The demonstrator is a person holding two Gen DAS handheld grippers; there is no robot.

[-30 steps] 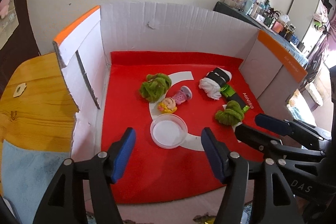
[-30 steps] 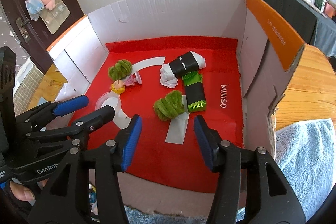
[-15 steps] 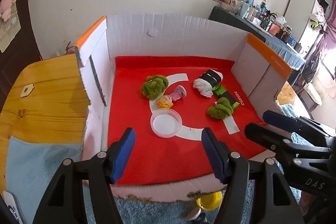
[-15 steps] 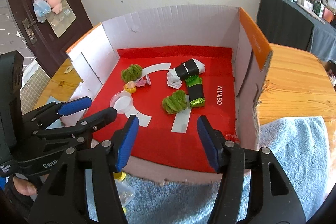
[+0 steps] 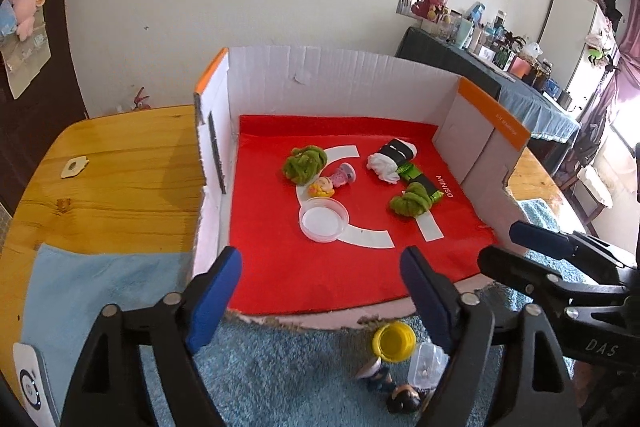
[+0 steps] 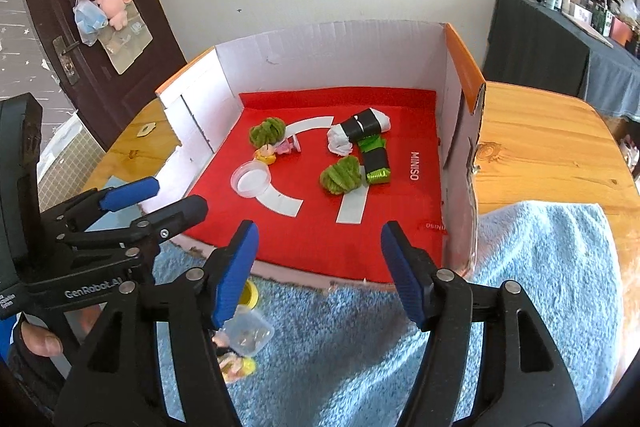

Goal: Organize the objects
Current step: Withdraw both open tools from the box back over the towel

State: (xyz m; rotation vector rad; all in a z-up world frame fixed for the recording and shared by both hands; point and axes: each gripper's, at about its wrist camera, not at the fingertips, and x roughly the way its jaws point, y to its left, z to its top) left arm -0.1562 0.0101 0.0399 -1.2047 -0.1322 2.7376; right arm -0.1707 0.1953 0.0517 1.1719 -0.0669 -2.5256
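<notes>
Loose items sit mid-floor in the open-front cardboard box point(image 5: 344, 79) on its red liner point(image 5: 280, 267): two fuzzy green bundles point(image 5: 305, 165) point(image 5: 412, 200), a white-and-black roll point(image 5: 392, 159), a small doll point(image 5: 322, 187), a shallow clear lid point(image 5: 323, 219). More lie outside on the blue towel point(image 6: 520, 267), just beside the front edge: a yellow-capped figure point(image 5: 394, 341) and a clear container point(image 6: 248, 335), probably next. Left gripper point(image 5: 320, 291) and right gripper point(image 6: 316, 263) both gape wide, empty, hovering over the towel.
</notes>
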